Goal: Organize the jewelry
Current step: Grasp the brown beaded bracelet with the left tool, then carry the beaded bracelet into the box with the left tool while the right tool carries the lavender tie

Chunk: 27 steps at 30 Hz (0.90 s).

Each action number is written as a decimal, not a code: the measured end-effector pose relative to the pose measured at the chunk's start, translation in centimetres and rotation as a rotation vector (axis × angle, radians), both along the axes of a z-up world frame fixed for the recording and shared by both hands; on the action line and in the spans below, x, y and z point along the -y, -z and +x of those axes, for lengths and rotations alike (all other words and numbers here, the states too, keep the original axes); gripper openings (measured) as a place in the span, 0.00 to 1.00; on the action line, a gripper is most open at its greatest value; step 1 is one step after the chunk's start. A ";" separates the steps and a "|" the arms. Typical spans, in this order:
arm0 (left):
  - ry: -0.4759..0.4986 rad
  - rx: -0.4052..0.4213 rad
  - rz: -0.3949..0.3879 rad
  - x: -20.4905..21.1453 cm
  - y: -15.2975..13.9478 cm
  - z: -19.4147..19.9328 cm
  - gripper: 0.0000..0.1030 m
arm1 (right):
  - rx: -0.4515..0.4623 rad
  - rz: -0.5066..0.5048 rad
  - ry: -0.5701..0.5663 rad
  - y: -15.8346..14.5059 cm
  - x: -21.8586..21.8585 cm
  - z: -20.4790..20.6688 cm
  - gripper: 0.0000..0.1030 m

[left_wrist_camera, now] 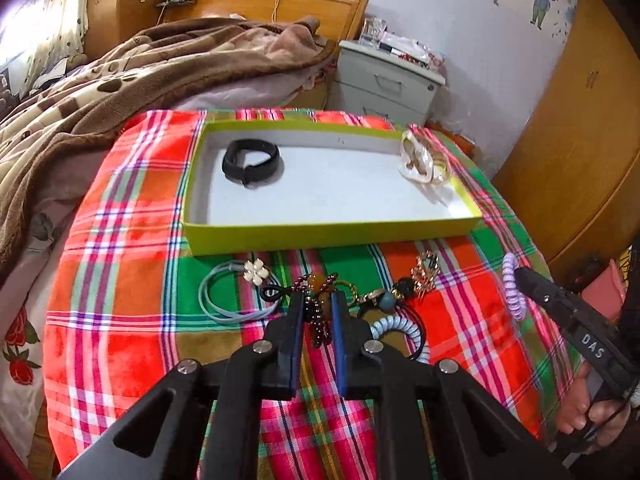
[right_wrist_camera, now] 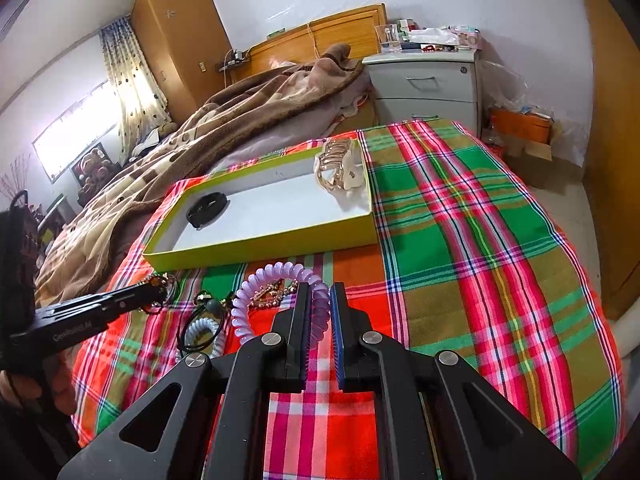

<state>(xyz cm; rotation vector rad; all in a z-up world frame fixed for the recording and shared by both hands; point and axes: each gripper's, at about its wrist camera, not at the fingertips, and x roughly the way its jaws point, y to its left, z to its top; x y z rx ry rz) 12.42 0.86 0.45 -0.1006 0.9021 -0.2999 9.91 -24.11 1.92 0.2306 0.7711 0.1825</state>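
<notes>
Two grippers are in my hands, both clamped on jewelry above the plaid cloth [left_wrist_camera: 132,280]. My left gripper [left_wrist_camera: 317,300] is clenched on a dark red bead bracelet [left_wrist_camera: 320,320]; the beads sit pinched between the blue pads, with an amber bead [left_wrist_camera: 319,281] just past the tips. My right gripper [right_wrist_camera: 319,292] is clenched on a purple spiral hair tie [right_wrist_camera: 256,292], whose coil loops out to the left of the fingers.

The yellow-green tray [left_wrist_camera: 332,232] lies on the cloth beyond both grippers. Inside it, a black band [left_wrist_camera: 251,160] rests near the far left corner, and a gold and cream hair claw [left_wrist_camera: 424,160] leans in the far right corner.

Loose on the cloth, just in front of the tray's near wall: a blue hair tie with a white flower [left_wrist_camera: 228,292] to the left of my left gripper, a gold clip [left_wrist_camera: 426,274] to its right, and a pale blue spiral hair tie [left_wrist_camera: 394,328] with a black cord beside it.
</notes>
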 end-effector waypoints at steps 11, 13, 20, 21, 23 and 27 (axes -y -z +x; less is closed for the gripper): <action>-0.035 0.035 -0.022 -1.8 -1.9 0.7 0.13 | 0.039 -0.031 -0.018 -2.3 -1.0 0.8 0.09; -0.040 0.041 -0.025 -2.1 -2.4 1.2 0.13 | 0.051 -0.038 -0.027 -3.1 -1.4 1.4 0.09; -0.052 0.071 -0.023 -2.9 -4.0 3.5 0.13 | 0.067 -0.051 -0.064 -4.6 -3.1 4.8 0.09; -0.056 0.071 -0.018 -3.0 -4.1 3.9 0.13 | 0.067 -0.059 -0.067 -4.7 -3.4 5.4 0.09; -0.054 0.077 -0.015 -3.0 -4.2 4.6 0.13 | 0.065 -0.067 -0.074 -4.9 -3.9 6.5 0.09; -0.053 0.071 -0.013 -3.0 -4.0 5.9 0.13 | 0.038 -0.071 -0.092 -4.4 -4.9 9.6 0.09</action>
